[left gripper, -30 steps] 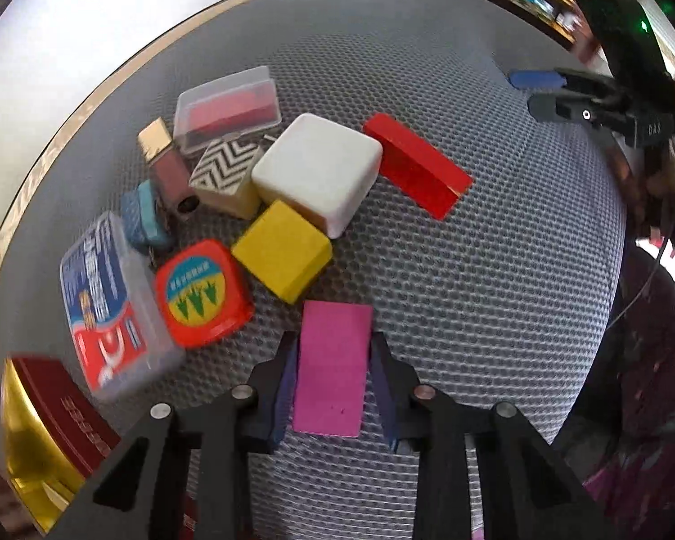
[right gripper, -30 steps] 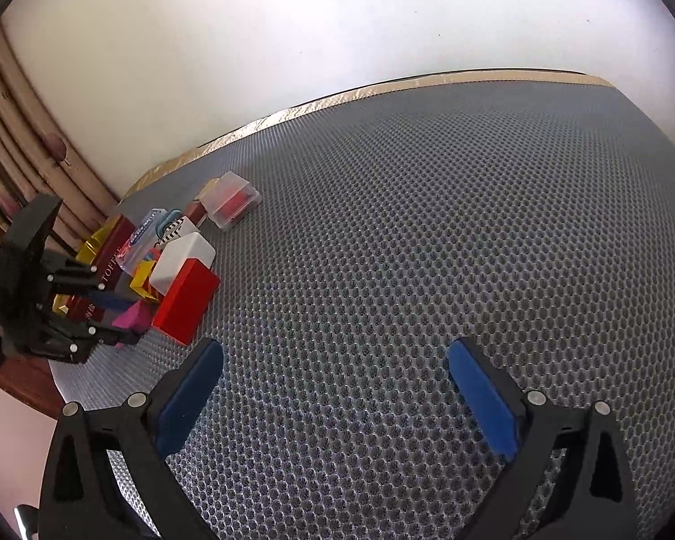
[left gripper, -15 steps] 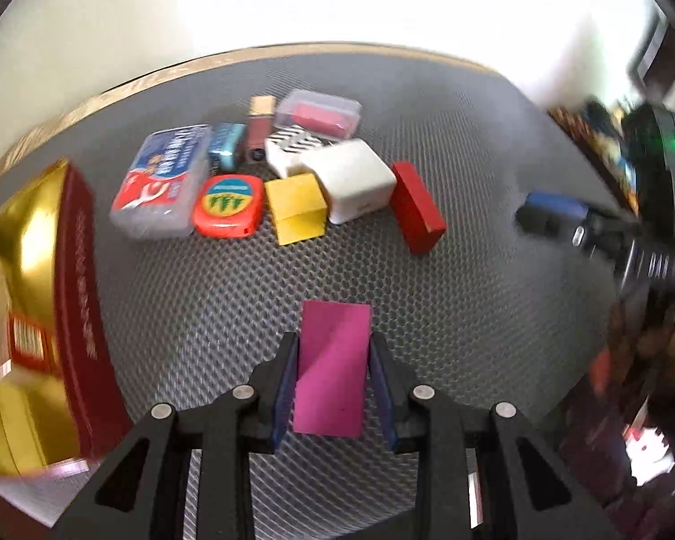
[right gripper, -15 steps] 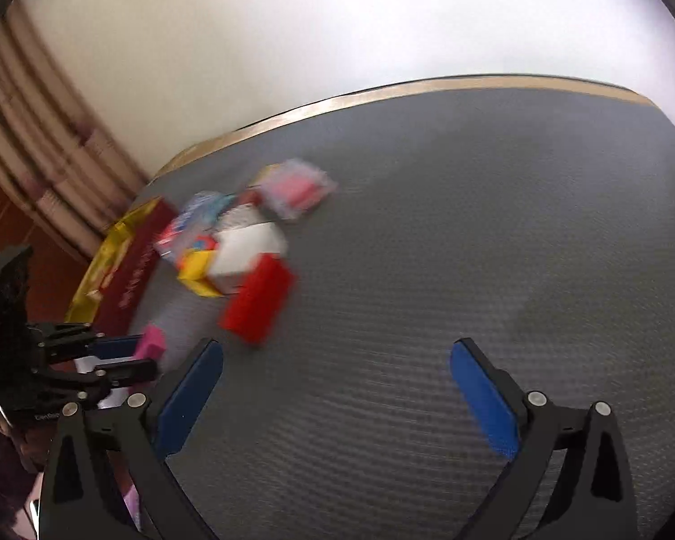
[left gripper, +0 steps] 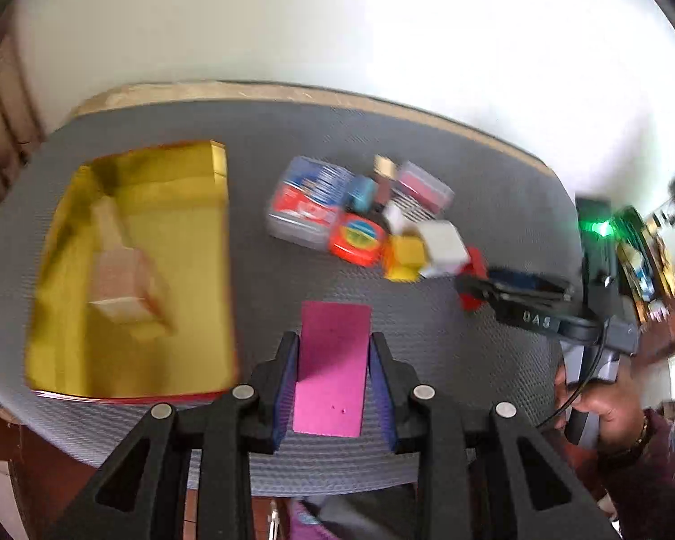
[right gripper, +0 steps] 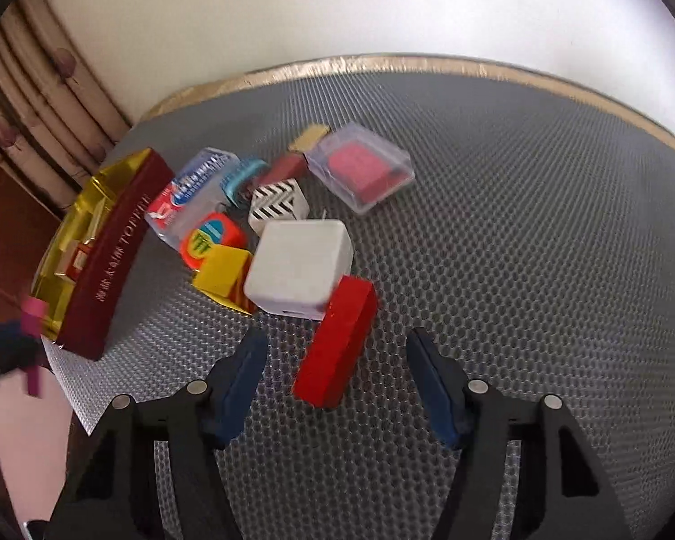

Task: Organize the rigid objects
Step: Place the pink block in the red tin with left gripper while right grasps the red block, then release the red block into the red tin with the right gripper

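My left hand-held gripper (left gripper: 333, 373) is clamped on a flat magenta block (left gripper: 330, 366), both pads pressed to its long edges, carried above the near edge of the table (left gripper: 427, 153). My right hand-held gripper (right gripper: 337, 387) is spread wide with nothing in it; the red block (right gripper: 337, 342) lies on the mat between its blue pads, touching neither.

The table is round, covered with a grey honeycomb mat and edged in a pale gold strip. Behind it stands a plain white wall, with ribbed beige panelling to the left.

Just past the red block sit a white cube (right gripper: 301, 267) and a yellow block (right gripper: 222, 274), packed against an orange-red round-cornered case (right gripper: 209, 238), a zigzag-striped box (right gripper: 276, 204), a clear toothpaste-printed case (right gripper: 189, 198) and, farthest, a clear lidded box with a red insert (right gripper: 362, 168).

Only the left view looks down into the open gold tin (left gripper: 135, 270), where a pale wooden block (left gripper: 121, 283) lies, blurred. Only the right view shows the tin's maroon side with gold lettering. The left view also catches a green light at far right.
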